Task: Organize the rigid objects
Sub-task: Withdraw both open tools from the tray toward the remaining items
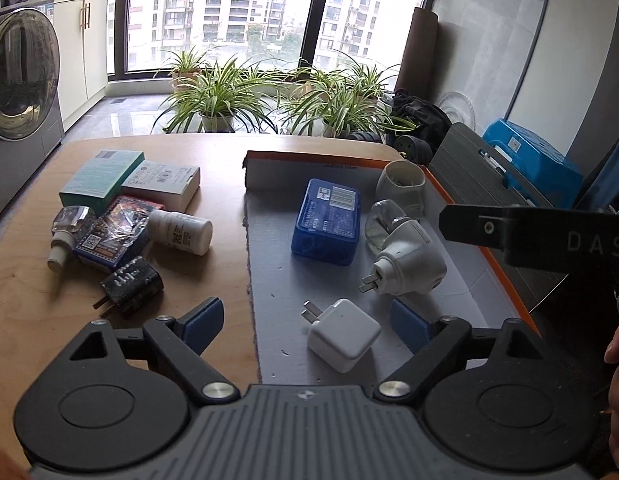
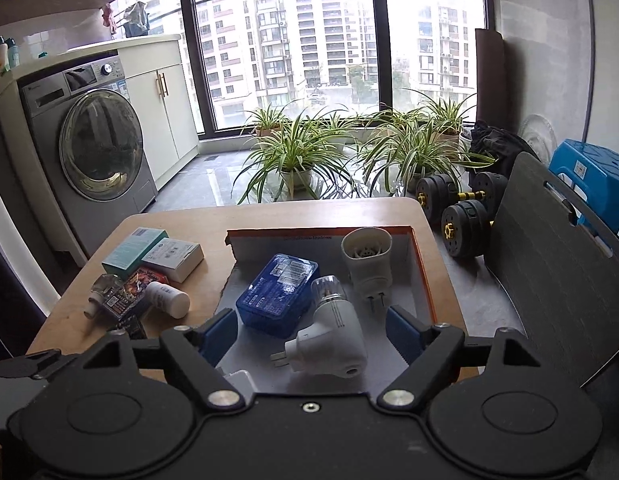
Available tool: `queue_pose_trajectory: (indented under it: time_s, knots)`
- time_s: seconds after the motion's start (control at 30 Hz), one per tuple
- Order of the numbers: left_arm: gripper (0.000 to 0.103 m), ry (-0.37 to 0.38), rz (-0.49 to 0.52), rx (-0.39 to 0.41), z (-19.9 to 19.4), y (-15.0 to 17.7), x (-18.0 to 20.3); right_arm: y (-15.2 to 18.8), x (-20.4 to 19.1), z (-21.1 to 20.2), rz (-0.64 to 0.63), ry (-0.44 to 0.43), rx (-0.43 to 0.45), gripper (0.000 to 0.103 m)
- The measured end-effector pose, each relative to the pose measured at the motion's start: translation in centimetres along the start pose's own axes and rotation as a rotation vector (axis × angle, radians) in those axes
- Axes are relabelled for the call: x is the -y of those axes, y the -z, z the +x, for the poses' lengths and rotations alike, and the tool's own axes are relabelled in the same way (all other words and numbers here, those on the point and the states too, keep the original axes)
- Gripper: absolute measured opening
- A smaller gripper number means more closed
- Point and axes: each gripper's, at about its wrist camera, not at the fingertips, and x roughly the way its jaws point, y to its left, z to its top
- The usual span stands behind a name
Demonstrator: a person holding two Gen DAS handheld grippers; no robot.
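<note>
A shallow orange-edged box on the wooden table holds a blue case, a white plug-in vaporizer, a white socket adapter and a white charger cube. My left gripper is open, low over the cube. My right gripper is open above the vaporizer. On the table to the left lie a black plug, a white pill bottle, a refill bottle, a colourful pack and two small boxes.
A washing machine stands at the left, potted plants by the window, dumbbells and a blue stool on the right. A dark board leans beside the table's right edge.
</note>
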Motion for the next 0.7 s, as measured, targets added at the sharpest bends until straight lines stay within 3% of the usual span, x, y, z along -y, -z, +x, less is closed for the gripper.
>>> queue_pose_trajectory:
  time_s: [0.43, 0.7]
  knots:
    - [0.095, -0.141, -0.093, 0.021, -3.9, 1.5, -6.7, 1.8, -5.7, -0.1, -0.065, -0.088, -0.033, 0.096]
    - [0.095, -0.157, -0.115, 0.034, -3.7, 1.8, -9.2, 2.0, -7.3, 0.4, -0.098, -0.112, -0.049, 0.096]
